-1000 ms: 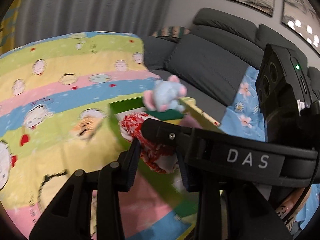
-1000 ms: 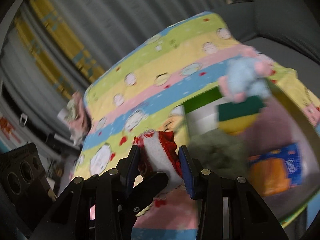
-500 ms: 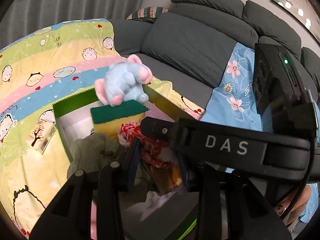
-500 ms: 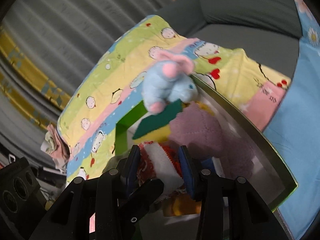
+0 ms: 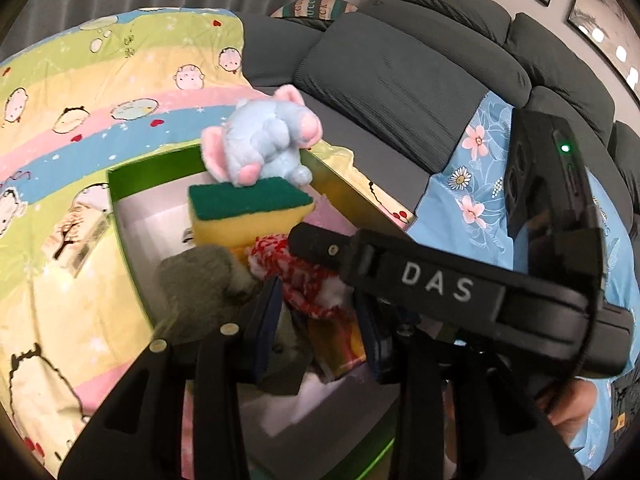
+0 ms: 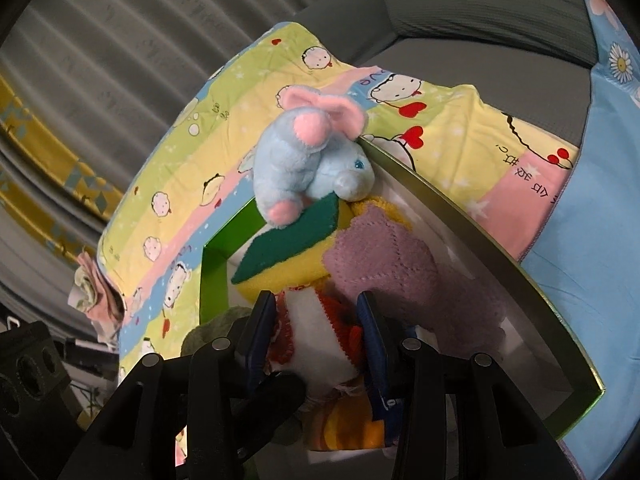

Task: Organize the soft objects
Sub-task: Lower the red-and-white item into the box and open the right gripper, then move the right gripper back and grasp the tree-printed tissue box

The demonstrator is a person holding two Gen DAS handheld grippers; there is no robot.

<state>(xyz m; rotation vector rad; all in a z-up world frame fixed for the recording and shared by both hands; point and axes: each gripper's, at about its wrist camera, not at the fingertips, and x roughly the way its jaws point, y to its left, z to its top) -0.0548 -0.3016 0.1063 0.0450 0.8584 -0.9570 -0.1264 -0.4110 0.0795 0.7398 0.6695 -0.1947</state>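
Red-and-white knit cloth (image 6: 320, 328) hanging over green box (image 6: 212, 268), lower end hiding behind gripper frames. Right gripper (image 6: 316, 330) pinching it between both pads. Left gripper (image 5: 318, 322) jaws just opening slightly, cloth's other end (image 5: 296, 276) between them; contact unclear. Both pointing downward. Behind: sponge (image 5: 250, 208), blue plush elephant (image 5: 264, 144).

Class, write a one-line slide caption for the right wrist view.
Right tool grips a red-and-white cloth over a green box holding a sponge, a plush elephant and a purple cloth.
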